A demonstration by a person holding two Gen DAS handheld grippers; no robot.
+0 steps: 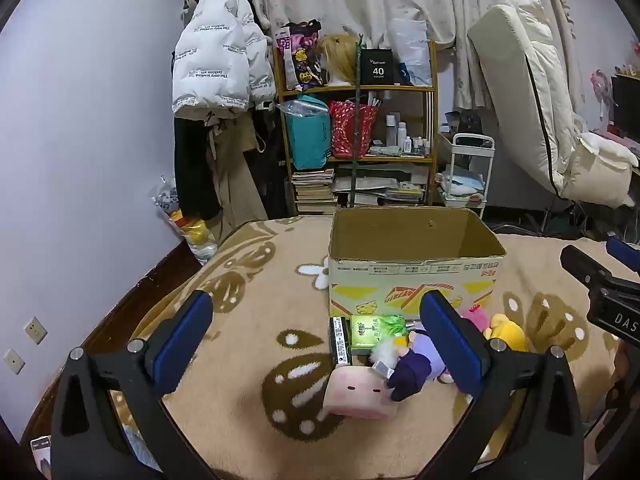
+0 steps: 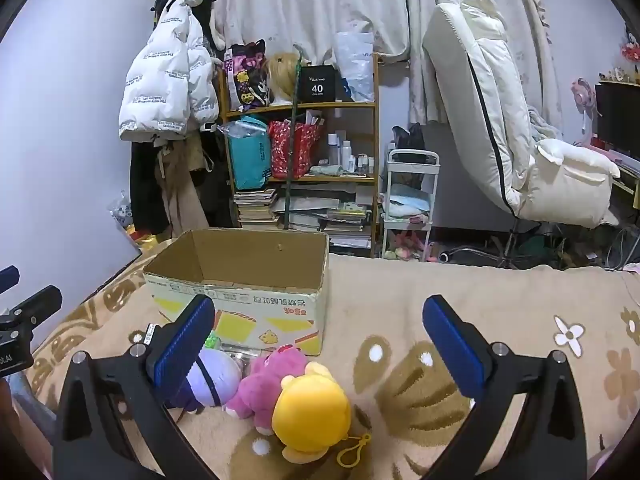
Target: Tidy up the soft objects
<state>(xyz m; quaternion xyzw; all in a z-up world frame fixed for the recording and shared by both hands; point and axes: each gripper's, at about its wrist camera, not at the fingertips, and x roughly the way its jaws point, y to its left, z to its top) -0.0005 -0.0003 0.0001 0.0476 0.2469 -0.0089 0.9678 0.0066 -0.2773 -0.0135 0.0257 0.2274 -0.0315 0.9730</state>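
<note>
L gripper (image 1: 316, 344) tilted somewhat downward, jaws spread wide, blue pads (image 1: 182, 336) facing each other, nothing pinched btwn them. R gripper (image 2: 320, 346) same pose: angled down, jaws fully apart, pads (image 2: 454, 344) bare, no grip. Each shows at the edge of the other's view, so the two sit side by side, apart, not touching.

I see a bed covered by a beige flower-patterned blanket (image 2: 440, 292). On it stands an open cardboard box (image 2: 240, 300). Just before the box lie a yellow plush (image 2: 312, 408), pink plush (image 2: 272, 380), purple doll (image 1: 416, 364), pink block plush (image 1: 356, 396) and a green packet (image 1: 378, 330).
</note>
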